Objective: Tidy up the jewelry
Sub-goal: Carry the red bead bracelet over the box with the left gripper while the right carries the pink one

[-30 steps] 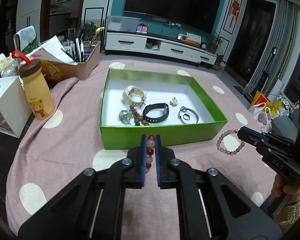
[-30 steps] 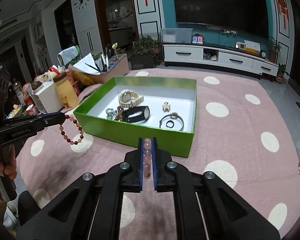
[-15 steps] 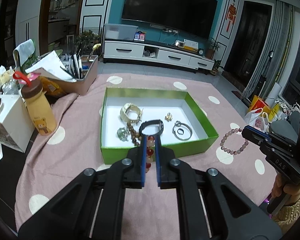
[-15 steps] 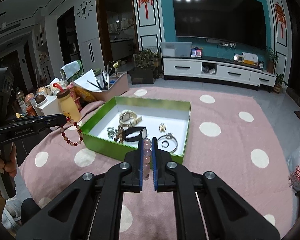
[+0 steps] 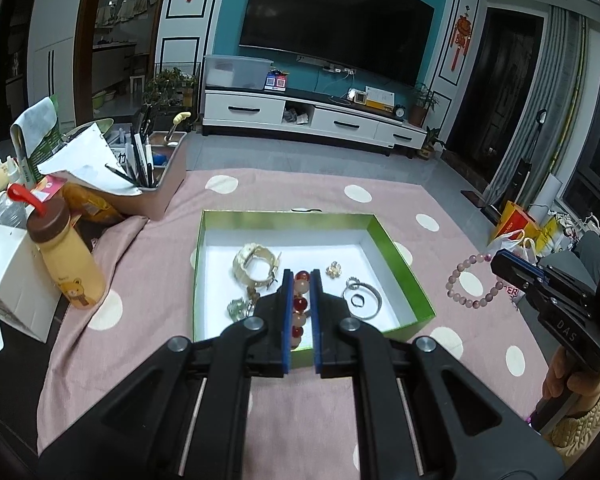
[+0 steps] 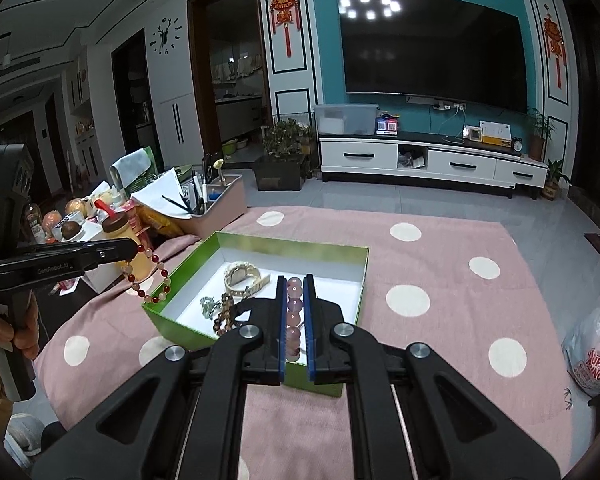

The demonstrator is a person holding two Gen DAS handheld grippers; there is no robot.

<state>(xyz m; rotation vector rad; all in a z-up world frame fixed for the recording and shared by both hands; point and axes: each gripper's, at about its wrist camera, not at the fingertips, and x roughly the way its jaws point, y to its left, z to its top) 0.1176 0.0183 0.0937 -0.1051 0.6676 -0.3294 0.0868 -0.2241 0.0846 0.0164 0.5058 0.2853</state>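
You are lifting both grippers above the pink dotted cloth (image 5: 148, 280), left gripper (image 5: 300, 276) clamped on the red-and-cream bead bracelet (image 5: 299, 304), right gripper (image 6: 292, 280) clamped on the pale pink bead bracelet (image 6: 293, 312), nearing the green open box (image 5: 396, 254) for dropping.

Glossy beads, matt cloth, shiny card

The red-and-cream bead bracelet (image 5: 299, 307) and pale pink bead bracelet (image 6: 294, 316) look smooth and glassy; both black plastic grippers, the left gripper (image 5: 300, 280) and right gripper (image 6: 292, 284), are matt, with blue rubbery pads (image 5: 287, 312). The pink polka-dot tablecloth (image 5: 148, 280) is soft, matt fabric. The green cardboard box (image 5: 396, 252) has a sheen outside and plain white paper inside; the silver bangle (image 5: 366, 300) gleams like metal.
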